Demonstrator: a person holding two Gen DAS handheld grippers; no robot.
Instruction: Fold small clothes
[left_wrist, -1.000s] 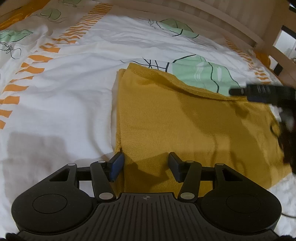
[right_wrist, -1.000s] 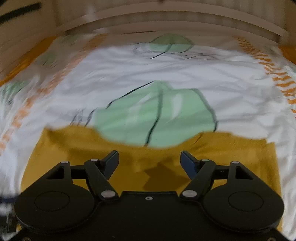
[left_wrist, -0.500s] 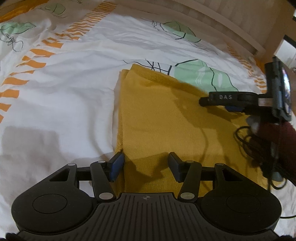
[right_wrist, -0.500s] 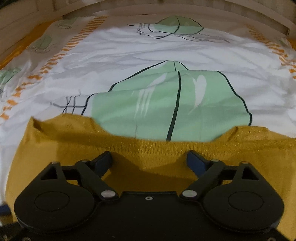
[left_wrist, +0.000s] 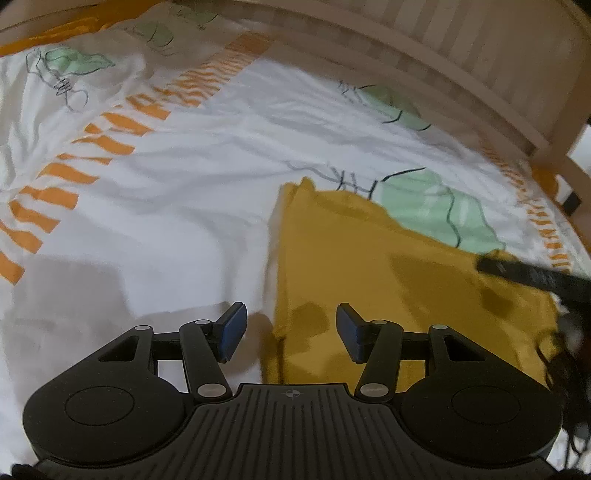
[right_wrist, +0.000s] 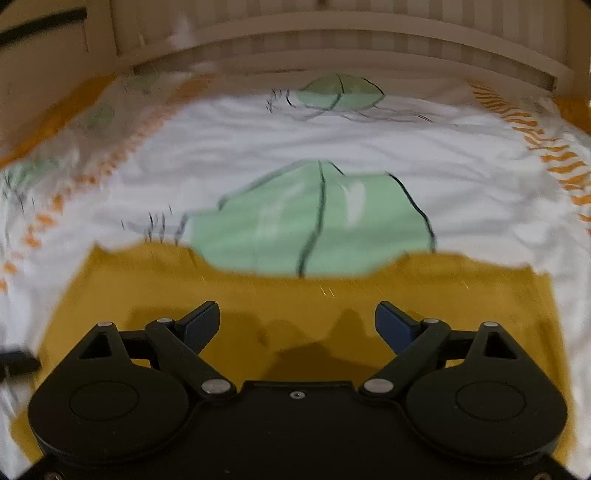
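A mustard-yellow knitted garment (left_wrist: 369, 258) lies folded flat on the patterned bed sheet (left_wrist: 184, 184). My left gripper (left_wrist: 290, 319) hovers open at its near left corner. The garment's left edge runs between the two pads, the left pad over white sheet and the right pad over yellow cloth, neither pressing. My right gripper (right_wrist: 296, 314) stands wide open above the garment (right_wrist: 258, 291), a little short of its far edge, with nothing between the fingers. One black finger of the right gripper (left_wrist: 532, 275) shows at the right edge of the left wrist view.
The white sheet (right_wrist: 295, 140) carries green leaf prints and orange stripes along both sides. A slatted wooden bed frame (left_wrist: 443, 55) closes the far side. Dark cables and a sleeve (left_wrist: 569, 354) hang at the garment's right end.
The right gripper's jaws have spread wider; it reached in over the garment and drew back toward the right end. The left view has rolled, so the garment's edge now sits between its pads.
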